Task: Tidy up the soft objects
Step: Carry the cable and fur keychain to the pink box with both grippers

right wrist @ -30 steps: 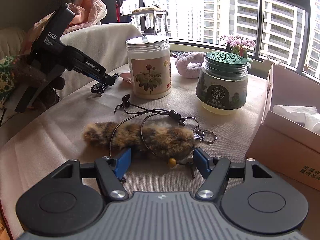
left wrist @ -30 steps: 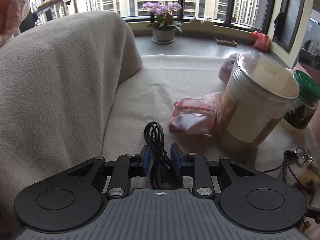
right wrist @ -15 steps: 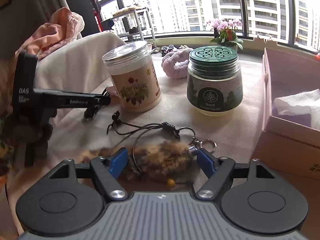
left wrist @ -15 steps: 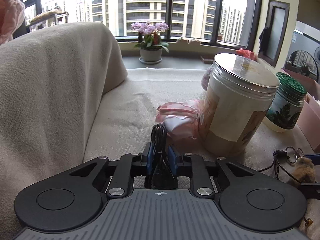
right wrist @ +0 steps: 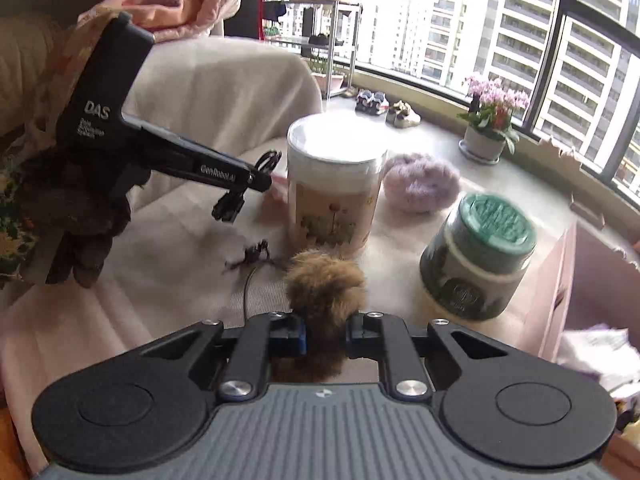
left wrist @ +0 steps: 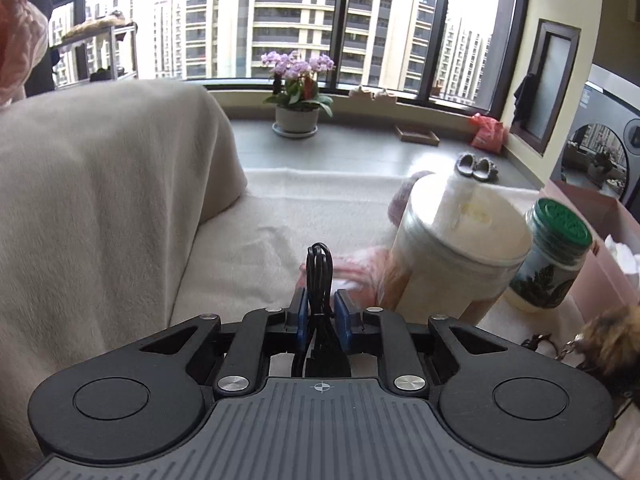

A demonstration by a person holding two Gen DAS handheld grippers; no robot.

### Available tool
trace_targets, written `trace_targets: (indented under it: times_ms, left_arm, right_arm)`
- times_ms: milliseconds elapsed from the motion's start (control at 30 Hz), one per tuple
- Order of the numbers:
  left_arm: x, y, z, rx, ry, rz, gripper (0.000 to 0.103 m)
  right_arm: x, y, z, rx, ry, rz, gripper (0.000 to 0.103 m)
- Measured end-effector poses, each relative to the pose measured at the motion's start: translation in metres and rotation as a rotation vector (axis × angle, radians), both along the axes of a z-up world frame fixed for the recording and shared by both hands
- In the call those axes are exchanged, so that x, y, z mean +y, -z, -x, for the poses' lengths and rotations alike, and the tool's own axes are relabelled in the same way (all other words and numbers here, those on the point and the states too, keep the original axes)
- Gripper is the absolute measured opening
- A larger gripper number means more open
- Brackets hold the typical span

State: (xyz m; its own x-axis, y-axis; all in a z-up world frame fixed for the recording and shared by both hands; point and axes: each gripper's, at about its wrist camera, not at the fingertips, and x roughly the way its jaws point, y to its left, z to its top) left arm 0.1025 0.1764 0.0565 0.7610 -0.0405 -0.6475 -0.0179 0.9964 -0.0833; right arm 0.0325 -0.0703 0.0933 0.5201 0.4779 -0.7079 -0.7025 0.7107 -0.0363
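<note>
In the left wrist view my left gripper [left wrist: 320, 312] has its jaws closing on a coiled black cable [left wrist: 319, 272]; the blue pads press its sides and the loop sticks up beyond them. The right wrist view shows the same gripper [right wrist: 256, 178] from the side, holding the cable [right wrist: 268, 159] above the cloth. My right gripper [right wrist: 326, 332] is closing on a brown furry tail keychain [right wrist: 326, 280], bunched between its pads and raised off the table. Its black cord [right wrist: 256, 256] trails down to the cloth. A pink cloth [left wrist: 360, 268] lies behind the cable, and a purple fluffy scrunchie [right wrist: 420, 182] sits farther back.
A tall white floral jar [right wrist: 334, 184] and a green-lidded jar [right wrist: 476, 256] stand on the cloth-covered table [right wrist: 168, 264]. An open cardboard box [right wrist: 588, 280] with tissue sits at the right. A blanket-draped chair [left wrist: 100, 184] rises on the left. A gloved hand [right wrist: 76, 216] grips the left tool.
The right jaws closed around the furry tail and lifted it, with the view swinging left. The left jaws tightened on the cable and rose slightly.
</note>
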Motion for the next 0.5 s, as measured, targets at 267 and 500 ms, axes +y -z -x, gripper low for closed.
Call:
trace_targets:
  times_ms: [267,500]
  left_arm:
    - [-0.016,-0.104,-0.007,-0.131,-0.029,-0.09,0.019]
    - [-0.069,-0.18,0.004,-0.246,0.021,-0.163,0.019]
  right_arm:
    - [-0.022,-0.129,-0.005,-0.22,0.025,-0.097,0.015]
    - [-0.056,-0.209,-0.015,-0.37,0.129,-0.167,0.015]
